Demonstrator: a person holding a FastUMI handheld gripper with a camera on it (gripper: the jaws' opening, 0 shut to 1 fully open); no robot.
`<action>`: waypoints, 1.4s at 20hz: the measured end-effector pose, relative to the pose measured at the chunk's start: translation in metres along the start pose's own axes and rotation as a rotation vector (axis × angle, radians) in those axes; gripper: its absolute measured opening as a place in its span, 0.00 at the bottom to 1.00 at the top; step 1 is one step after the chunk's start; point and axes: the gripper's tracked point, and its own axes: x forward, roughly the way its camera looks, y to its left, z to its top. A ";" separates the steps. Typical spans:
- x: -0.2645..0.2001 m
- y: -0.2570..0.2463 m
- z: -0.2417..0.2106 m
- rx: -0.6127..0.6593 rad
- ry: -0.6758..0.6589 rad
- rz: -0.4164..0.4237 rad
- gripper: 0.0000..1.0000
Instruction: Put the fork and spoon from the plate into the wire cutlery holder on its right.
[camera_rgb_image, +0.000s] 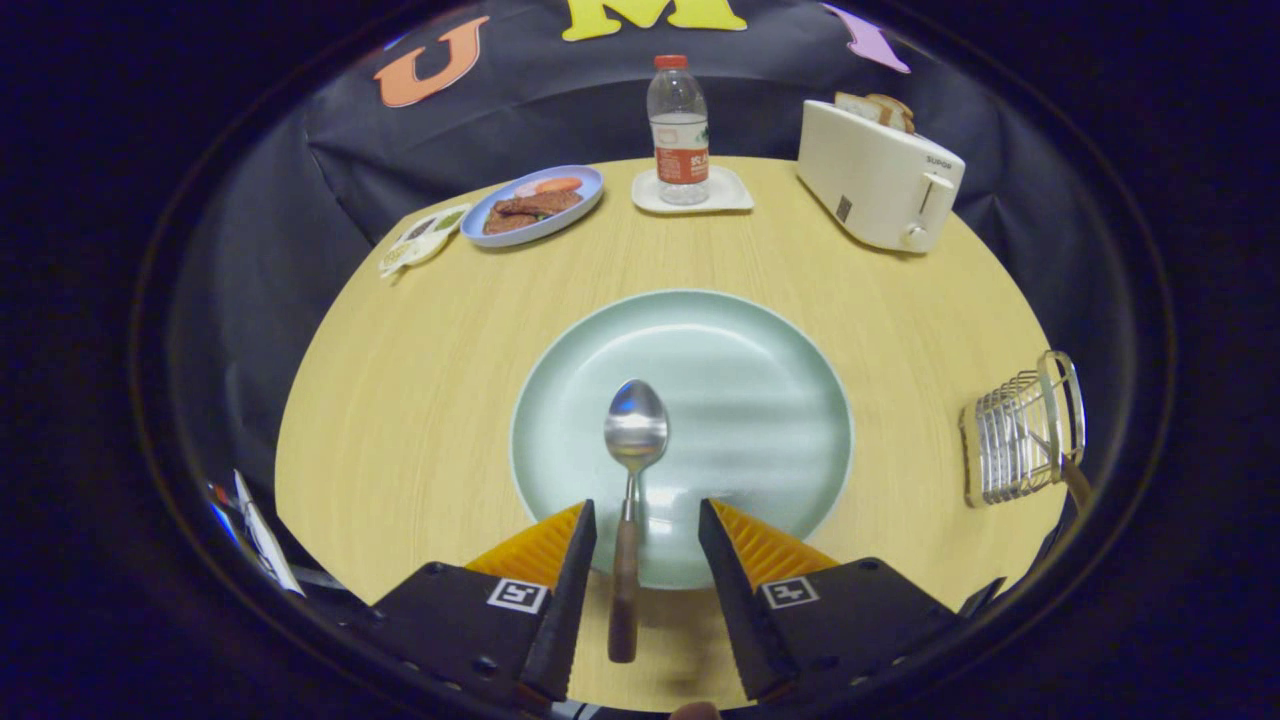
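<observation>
Wooden table (420, 400) against black cloth booth wall. Spoon (634, 470) lies on the pale green plate (760, 400): bowl well onto the plate, wooden handle running back over the near rim onto the table. Its long axis runs straight along the gripper's line of sight, bowl pointing away. Gripper (646, 560) spread apart, fingers either side of the handle, not touching it; handle sits nearer the left finger.

Wire cutlery holder (1020, 435) stands well to the right of the plate; one wooden handle already leans out of it, likely the fork. Judgement: fork step done, spoon grasp in hand. Next move calls for closing on the handle, lifting, carrying right, tipping it into the holder.

Beyond: food dish (535, 205), bottle (678, 130), toaster (880, 175).
</observation>
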 end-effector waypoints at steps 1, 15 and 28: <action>0.003 -0.001 -0.002 0.002 0.012 -0.001 0.56; -0.011 -0.013 0.012 0.037 0.126 0.025 0.01; -0.170 -0.101 0.073 0.052 0.163 0.098 0.01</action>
